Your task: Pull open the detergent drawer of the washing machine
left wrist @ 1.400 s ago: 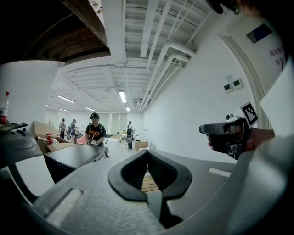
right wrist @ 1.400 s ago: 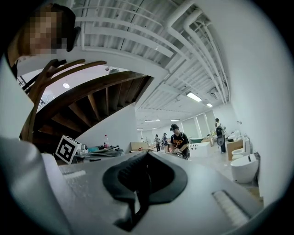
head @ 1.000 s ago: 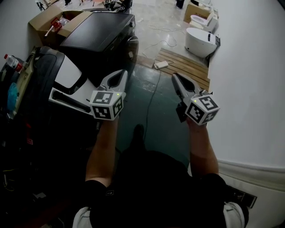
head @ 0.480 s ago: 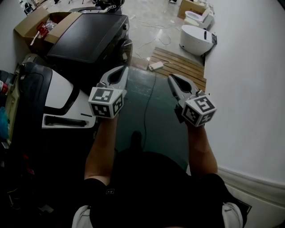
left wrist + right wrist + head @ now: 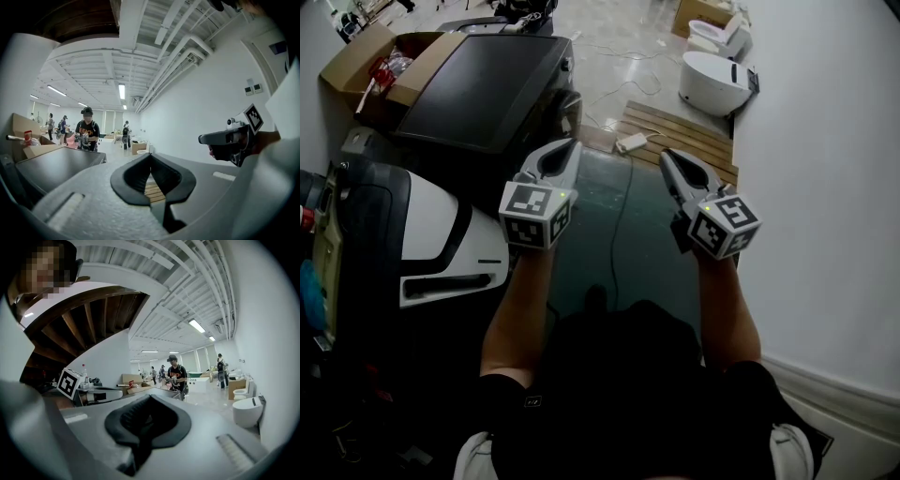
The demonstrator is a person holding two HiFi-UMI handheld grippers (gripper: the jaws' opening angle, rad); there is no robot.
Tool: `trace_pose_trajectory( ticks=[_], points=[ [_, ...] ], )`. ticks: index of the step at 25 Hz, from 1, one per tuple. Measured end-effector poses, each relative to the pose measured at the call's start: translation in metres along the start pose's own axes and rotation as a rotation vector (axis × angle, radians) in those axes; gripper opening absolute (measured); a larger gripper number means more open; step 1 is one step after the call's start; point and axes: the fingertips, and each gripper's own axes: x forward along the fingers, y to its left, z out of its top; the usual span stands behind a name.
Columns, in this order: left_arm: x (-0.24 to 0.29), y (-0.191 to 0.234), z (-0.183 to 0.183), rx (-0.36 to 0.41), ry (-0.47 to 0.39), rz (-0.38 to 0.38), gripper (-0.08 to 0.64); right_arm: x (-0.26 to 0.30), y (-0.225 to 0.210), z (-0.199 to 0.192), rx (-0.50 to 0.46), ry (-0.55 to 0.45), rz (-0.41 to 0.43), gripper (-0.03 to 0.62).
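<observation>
Nearest to us, the left claw [image 5: 570,148] and the right claw [image 5: 668,157] are each pressed together with nothing between the tips, side by side above the dark green floor [image 5: 591,220]. We judge that claws closed this tight cannot take a drawer front. Unless one is spread first, it would only bump the panel or slip off.

Below them a cable [image 5: 619,202] runs up the frame to a power strip [image 5: 635,141] at the edge of a wooden pallet [image 5: 684,136], and a foot could catch on it. At the left a white-and-black appliance [image 5: 441,225] lies beside the path, where an elbow might knock it.

The washing machine [image 5: 483,80] stands in the upper left of the head view, well apart from both claws.

The detergent drawer itself is hidden. We see only the machine's dark top and part of its round door [image 5: 572,103], so we cannot tell where the drawer is or whether it is shut. The person's own dark clothing hides their feet.
</observation>
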Motion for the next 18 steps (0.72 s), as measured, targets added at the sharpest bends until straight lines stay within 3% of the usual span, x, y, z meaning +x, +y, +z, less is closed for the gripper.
trace_pose_trajectory(
  ticks=[10, 18],
  points=[
    [0.047, 0.018, 0.001, 0.012, 0.016, 0.01, 0.011, 0.031, -0.044, 0.002, 0.022, 0.007, 0.004, 0.002],
    [0.106, 0.044, 0.001, -0.005, 0.045, 0.094, 0.011, 0.073, -0.116, 0.014, 0.013, 0.015, 0.058, 0.002]
  ],
)
